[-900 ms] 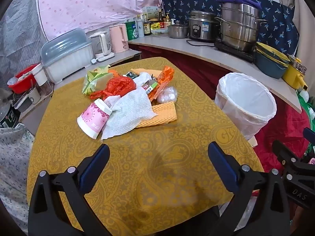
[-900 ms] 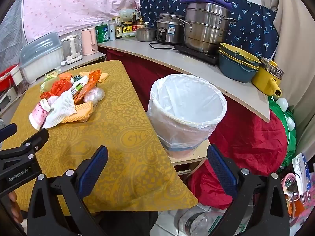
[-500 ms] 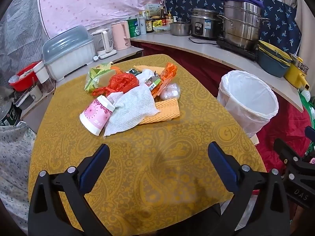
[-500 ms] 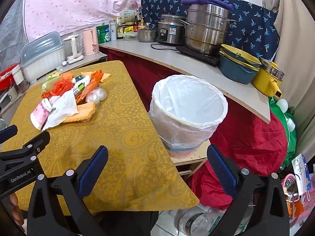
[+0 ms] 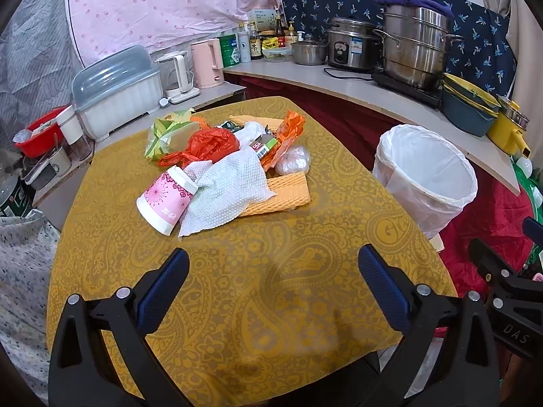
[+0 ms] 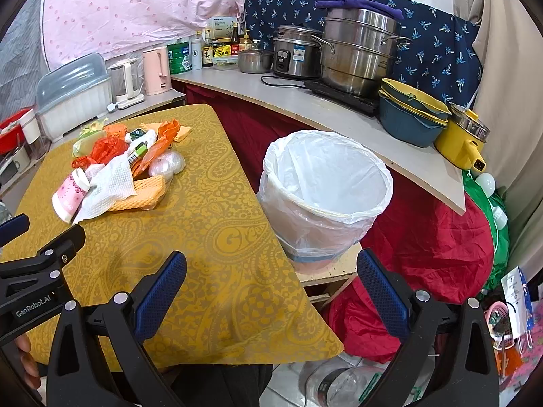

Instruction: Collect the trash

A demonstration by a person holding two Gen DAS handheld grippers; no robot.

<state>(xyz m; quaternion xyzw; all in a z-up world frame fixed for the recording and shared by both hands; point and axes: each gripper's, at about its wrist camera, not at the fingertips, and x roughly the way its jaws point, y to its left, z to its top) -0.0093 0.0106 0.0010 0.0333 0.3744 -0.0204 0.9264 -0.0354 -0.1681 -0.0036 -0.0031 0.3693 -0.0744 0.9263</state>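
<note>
A heap of trash lies on the yellow table (image 5: 258, 291): a pink paper cup (image 5: 166, 200) on its side, a white paper towel (image 5: 227, 193), a red plastic bag (image 5: 210, 142), a green wrapper (image 5: 163, 132), an orange wrapper (image 5: 288, 129), a clear plastic ball (image 5: 293, 164) and an orange cloth (image 5: 288, 191). A bin with a white liner (image 6: 325, 183) stands right of the table, also in the left wrist view (image 5: 424, 176). My left gripper (image 5: 271, 268) is open and empty, short of the heap. My right gripper (image 6: 271, 268) is open and empty over the table's right edge.
A counter (image 6: 339, 112) behind holds pots, a rice cooker, bowls, bottles and kettles. A lidded white dish box (image 5: 115, 91) stands at the far left. Red cloth (image 6: 424, 247) lies beside the bin. The other gripper shows at each view's edge (image 5: 509, 291).
Both grippers have edged slightly forward; the heap and bin look a little nearer. Nothing has been picked up or moved.
</note>
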